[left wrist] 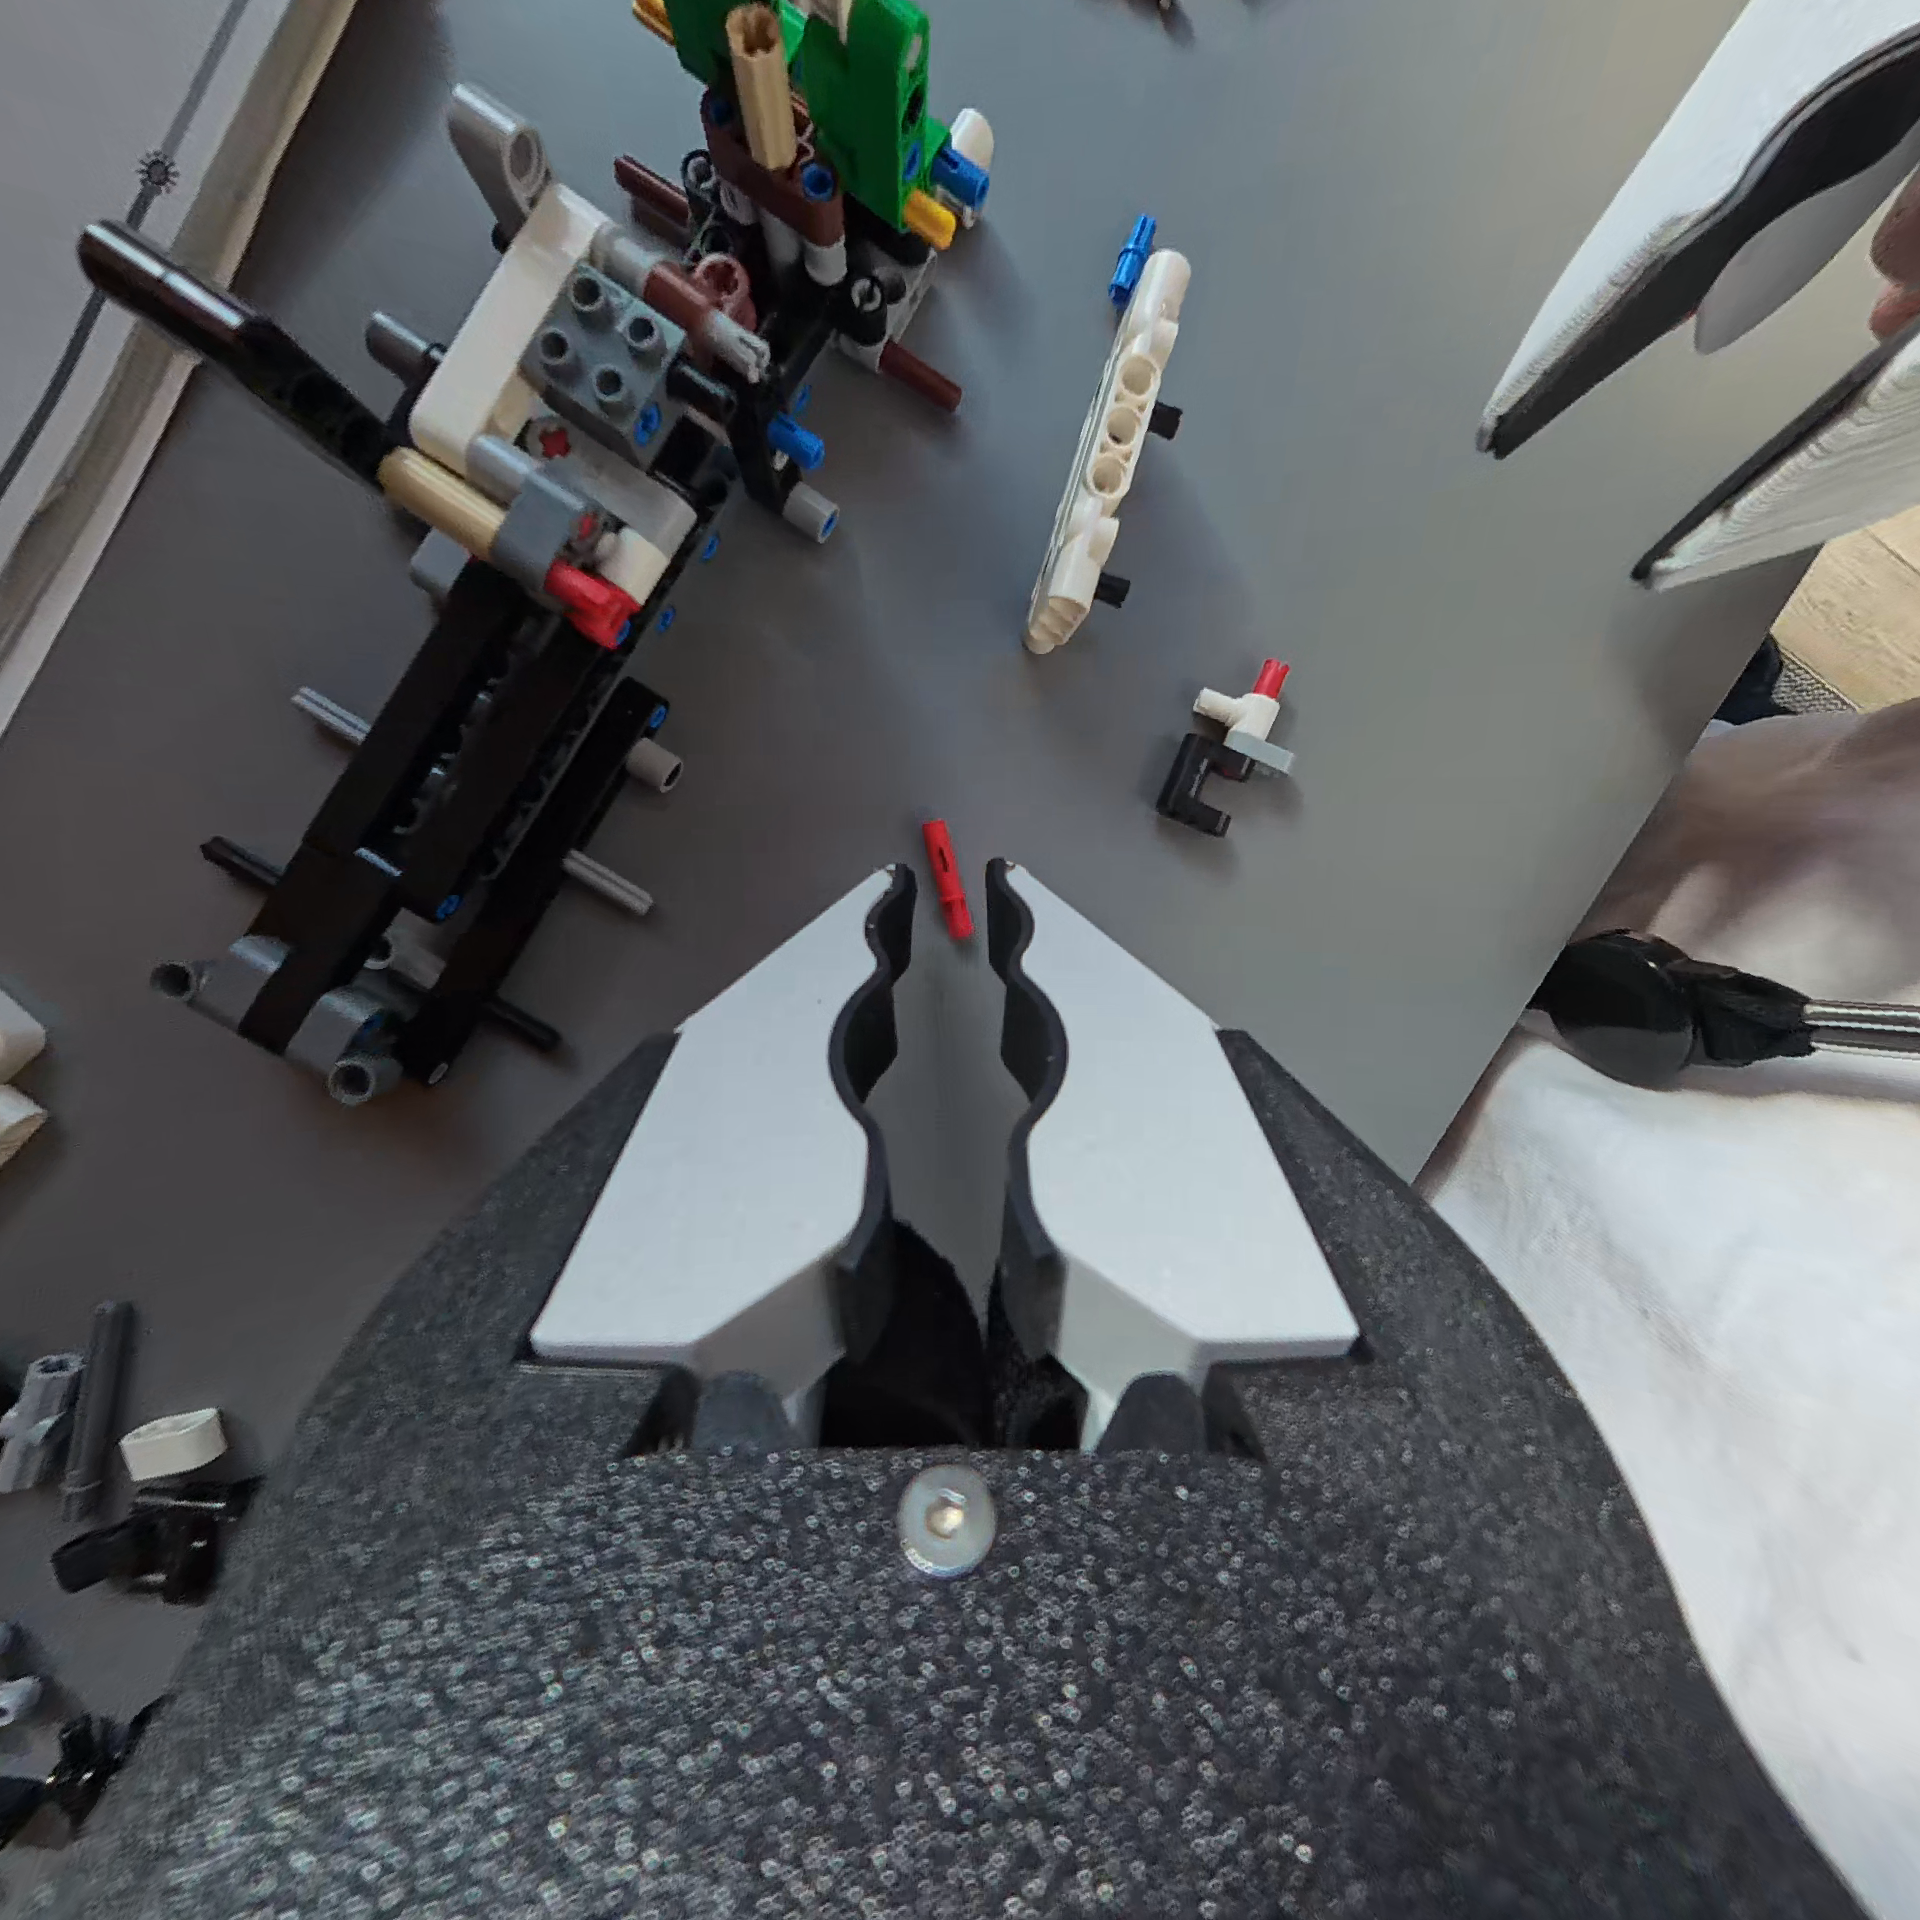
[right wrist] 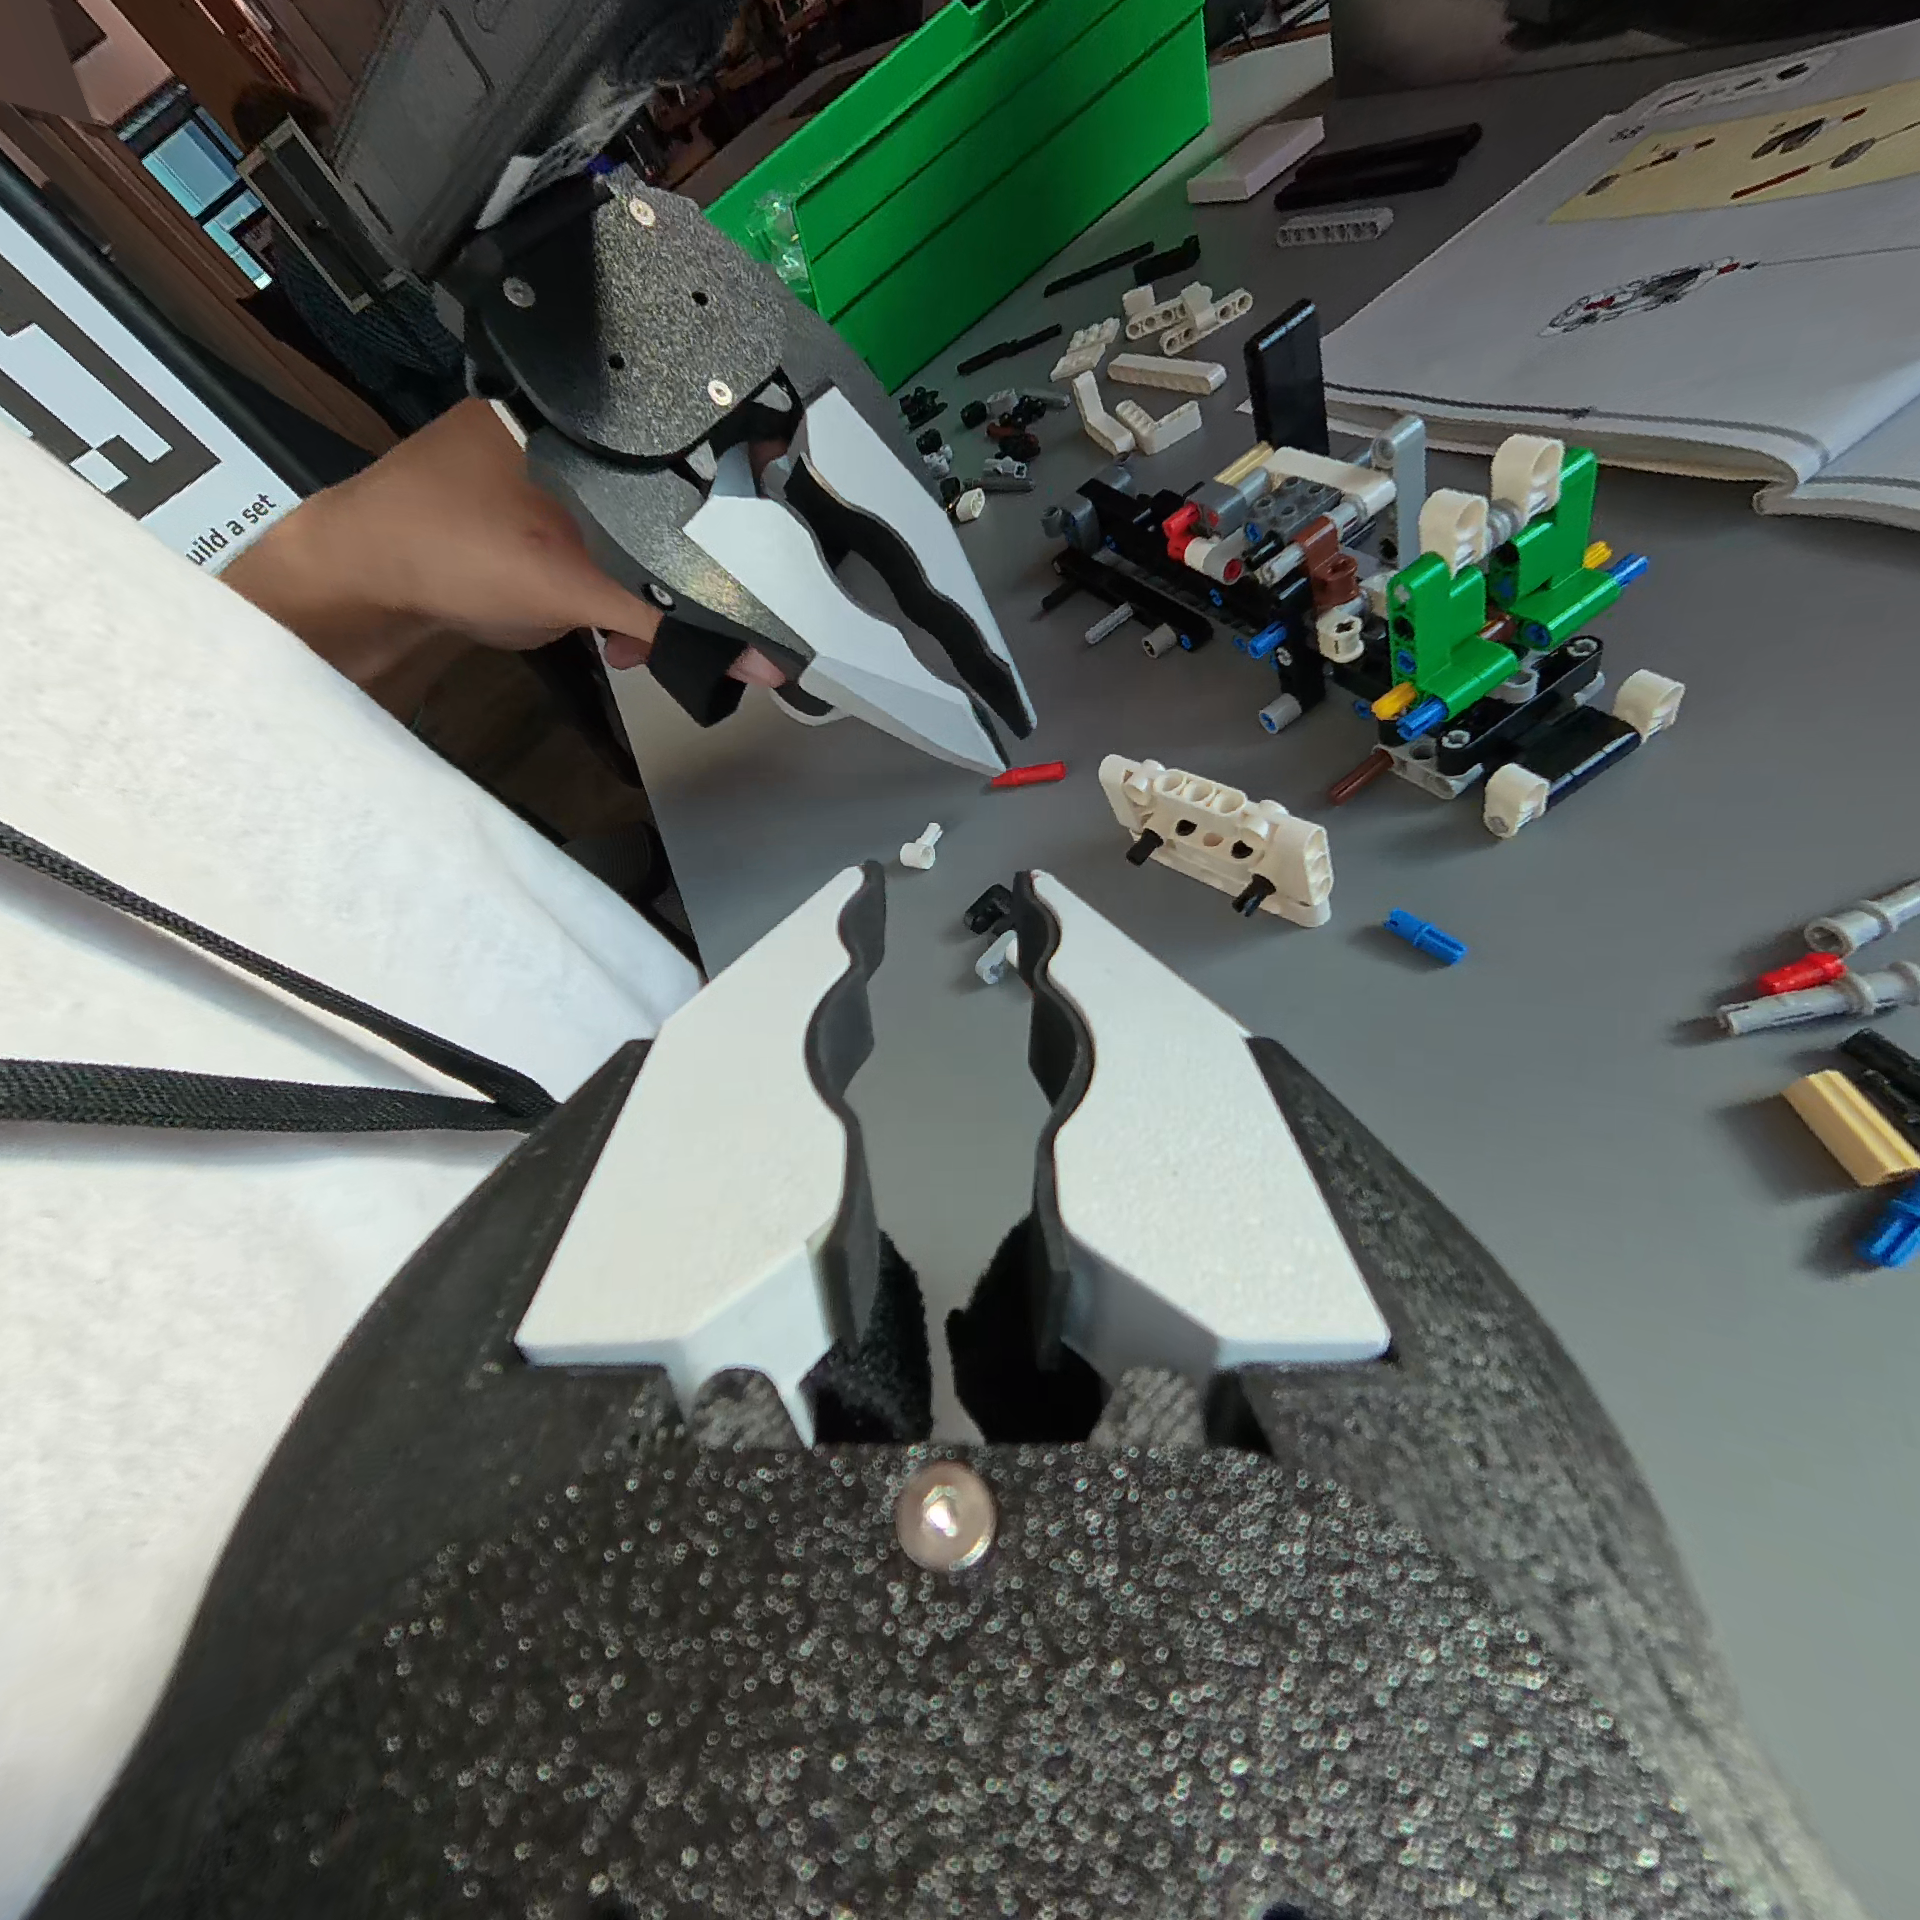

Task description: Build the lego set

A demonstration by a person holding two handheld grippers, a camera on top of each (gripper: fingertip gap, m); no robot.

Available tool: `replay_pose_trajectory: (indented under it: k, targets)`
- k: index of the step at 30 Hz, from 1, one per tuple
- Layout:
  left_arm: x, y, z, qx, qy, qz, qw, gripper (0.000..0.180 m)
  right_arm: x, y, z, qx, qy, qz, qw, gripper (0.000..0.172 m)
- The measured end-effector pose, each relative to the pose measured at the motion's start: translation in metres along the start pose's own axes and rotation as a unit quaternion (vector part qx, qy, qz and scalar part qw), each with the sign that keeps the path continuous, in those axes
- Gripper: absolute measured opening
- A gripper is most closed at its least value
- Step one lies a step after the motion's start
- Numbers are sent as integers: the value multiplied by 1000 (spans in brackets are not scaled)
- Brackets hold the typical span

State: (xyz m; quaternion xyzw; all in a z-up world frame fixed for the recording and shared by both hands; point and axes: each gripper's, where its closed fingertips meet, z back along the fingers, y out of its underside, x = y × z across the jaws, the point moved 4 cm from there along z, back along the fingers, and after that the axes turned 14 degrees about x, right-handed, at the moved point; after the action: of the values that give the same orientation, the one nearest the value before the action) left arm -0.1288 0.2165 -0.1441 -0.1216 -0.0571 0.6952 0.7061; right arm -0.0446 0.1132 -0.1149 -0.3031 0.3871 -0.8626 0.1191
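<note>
The grey tabletop (right wrist: 1558, 1143) carries everything, and the biggest thing on it is the half-built model of black, white and green bricks (right wrist: 1351, 582) at the far side, with a green box (right wrist: 987, 177) and an open booklet (right wrist: 1610, 343) beyond it. Nearer lies a white beam with round holes and two black pegs (right wrist: 1216, 842), then a small black, grey and white cluster (left wrist: 1226, 758), which my right gripper (right wrist: 948, 883) hangs over with its fingers apart, touching nothing that I can make out. Smallest is the red pin (left wrist: 948, 881), lying flat near the tabletop's near edge, just left of the white beam. My left gripper (left wrist: 943, 881) stands over it, fingers slightly apart on either side and not pressing on it. The red pin is a short, slim cylinder with a collar; I judge it light, stiff and smooth, apt to roll, best pinched across its middle.
</note>
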Motion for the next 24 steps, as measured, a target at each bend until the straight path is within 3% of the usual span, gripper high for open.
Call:
replay_pose_trajectory:
  k: [9,11,13,16,19,24]
  targets:
    - [3,-1,-10,21,-54,-19,998,2,5,3,-2,-5,-17,-1,1000,23]
    - [2,-8,-4,-20,-47,-12,999,2,5,3,-5,-3,-16,0,1000,23]
    - [-3,-22,10,-103,4,8,995,2,4,0,-8,-5,-12,3,1000,23]
    - [-10,-43,38,-248,75,18,966,2,4,-15,-9,-50,-27,0,998,20]
    - [-24,-52,59,-353,113,-24,928,2,7,-39,3,-145,-140,-76,977,20]
    - [-45,-57,97,-508,233,-54,827,1,10,-63,9,-205,-255,-95,940,20]
